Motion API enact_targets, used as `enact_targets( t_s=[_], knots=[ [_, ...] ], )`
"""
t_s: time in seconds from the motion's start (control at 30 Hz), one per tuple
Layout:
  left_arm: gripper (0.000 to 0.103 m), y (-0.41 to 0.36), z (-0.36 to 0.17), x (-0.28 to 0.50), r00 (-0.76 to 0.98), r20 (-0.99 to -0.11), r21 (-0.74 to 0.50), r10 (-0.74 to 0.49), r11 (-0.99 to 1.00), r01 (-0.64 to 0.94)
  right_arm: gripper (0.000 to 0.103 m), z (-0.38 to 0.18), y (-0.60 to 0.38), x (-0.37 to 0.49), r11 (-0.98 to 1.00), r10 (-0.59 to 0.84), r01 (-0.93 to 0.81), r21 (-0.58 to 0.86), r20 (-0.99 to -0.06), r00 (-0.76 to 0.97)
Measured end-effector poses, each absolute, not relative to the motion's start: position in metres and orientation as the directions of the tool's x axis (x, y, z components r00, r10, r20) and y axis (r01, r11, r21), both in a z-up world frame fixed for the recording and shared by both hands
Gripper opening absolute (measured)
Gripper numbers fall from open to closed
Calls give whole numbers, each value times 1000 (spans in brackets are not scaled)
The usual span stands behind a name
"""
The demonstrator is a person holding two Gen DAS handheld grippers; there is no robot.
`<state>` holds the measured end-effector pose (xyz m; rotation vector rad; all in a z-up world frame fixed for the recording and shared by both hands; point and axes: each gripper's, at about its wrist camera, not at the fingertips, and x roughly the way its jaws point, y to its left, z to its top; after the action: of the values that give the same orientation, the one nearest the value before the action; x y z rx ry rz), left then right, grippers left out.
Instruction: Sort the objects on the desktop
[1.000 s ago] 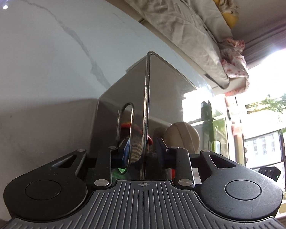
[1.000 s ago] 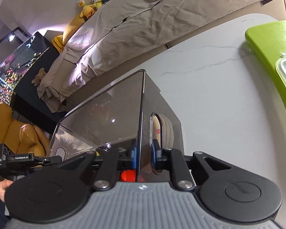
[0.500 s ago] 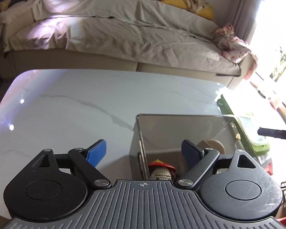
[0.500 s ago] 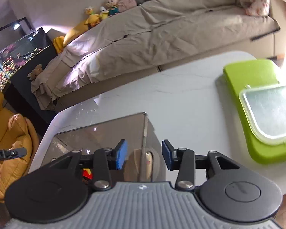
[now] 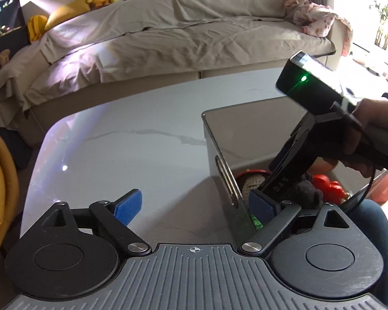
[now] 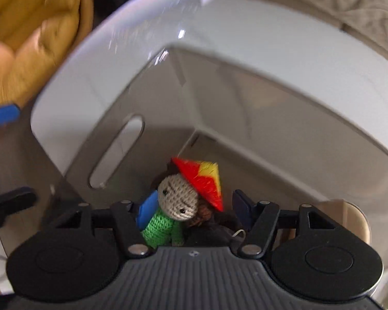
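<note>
A clear smoky plastic bin (image 5: 219, 139) stands on the white marble table (image 5: 116, 149). My left gripper (image 5: 194, 204) is open, its fingers astride the bin's near wall. My right gripper (image 6: 194, 206) is open and reaches down inside the bin (image 6: 219, 98), with the crocheted doll (image 6: 178, 201) in a red and yellow hat and green body between its fingers. The right gripper's body (image 5: 320, 108) shows in the left wrist view, dipping into the bin. A red toy (image 5: 326, 183) and a dark plush (image 5: 307, 191) also lie inside.
A sofa bed under a beige sheet (image 5: 181, 33) with plush toys runs behind the table. A yellow cushion (image 6: 33, 33) sits off the table's left end. My leg in jeans (image 5: 375, 227) is at the near right.
Both grippers let go of the bin's walls and opened. The left one pulled back and up; the right one swung over and dipped into the bin around the doll.
</note>
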<state>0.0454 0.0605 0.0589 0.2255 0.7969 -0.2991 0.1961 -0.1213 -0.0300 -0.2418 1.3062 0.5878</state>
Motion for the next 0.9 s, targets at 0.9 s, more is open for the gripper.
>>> enact_targets(
  t_s=[0.9],
  knots=[
    [96,43,74,97,331,-731,-434,-597,781,450,68,-32,-251,187,799,516,175,575,-805,291]
  ],
)
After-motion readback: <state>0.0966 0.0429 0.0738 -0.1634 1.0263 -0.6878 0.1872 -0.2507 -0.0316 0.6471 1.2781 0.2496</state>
